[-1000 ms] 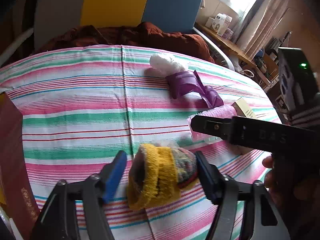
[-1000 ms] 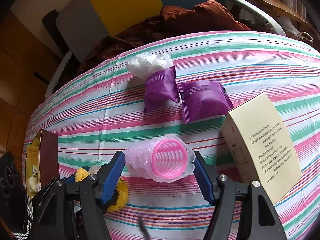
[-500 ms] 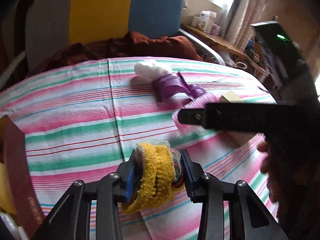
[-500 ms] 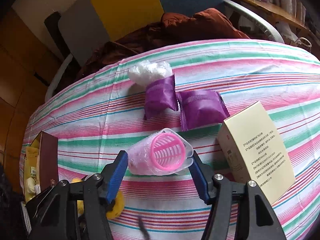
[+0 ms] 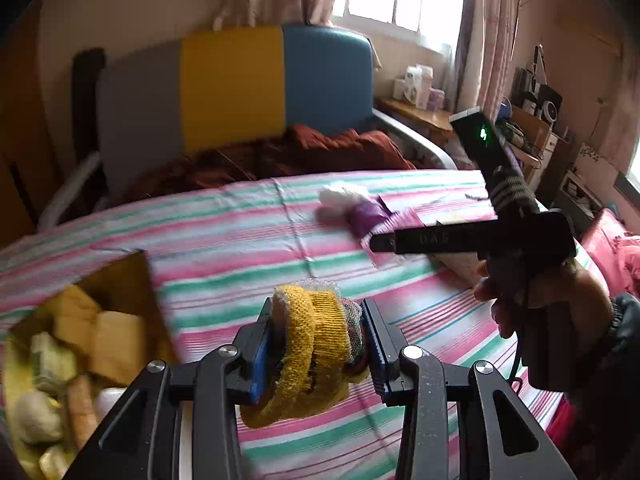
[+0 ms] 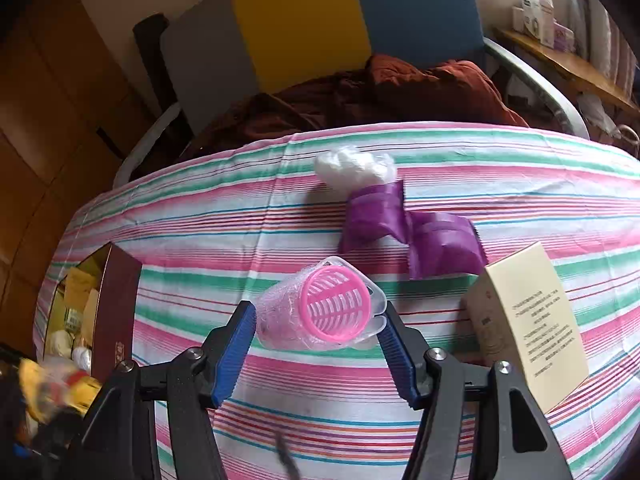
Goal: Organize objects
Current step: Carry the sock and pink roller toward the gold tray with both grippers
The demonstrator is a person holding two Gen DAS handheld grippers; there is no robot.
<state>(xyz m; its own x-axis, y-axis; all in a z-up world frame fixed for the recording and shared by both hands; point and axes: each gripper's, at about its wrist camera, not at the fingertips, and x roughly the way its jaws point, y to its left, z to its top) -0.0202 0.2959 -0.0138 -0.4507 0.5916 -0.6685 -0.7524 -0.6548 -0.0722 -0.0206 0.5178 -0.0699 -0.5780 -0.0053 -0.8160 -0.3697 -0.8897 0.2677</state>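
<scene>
My left gripper [image 5: 316, 344] is shut on a yellow knitted bundle [image 5: 310, 344] and holds it up above the striped cloth, to the right of an open maroon box [image 5: 136, 280] holding several items. My right gripper [image 6: 316, 324] is shut on a pink hair roller pack [image 6: 320, 312] in clear plastic, just above the cloth. The maroon box also shows in the right wrist view [image 6: 116, 312] at the left. The yellow bundle shows blurred in the right wrist view [image 6: 56, 384] at the lower left.
On the striped cloth [image 6: 240, 232] lie two purple sachets [image 6: 372, 216] [image 6: 444, 244], a white plastic wad [image 6: 352, 168] and a cream box [image 6: 524, 312] at the right. A brown blanket [image 6: 400, 88] and a padded headboard [image 6: 300, 20] lie beyond.
My left gripper closed on the yellow bundle, lifted it and swung left toward the maroon box. My right gripper closed on the pink roller pack and raised it slightly.
</scene>
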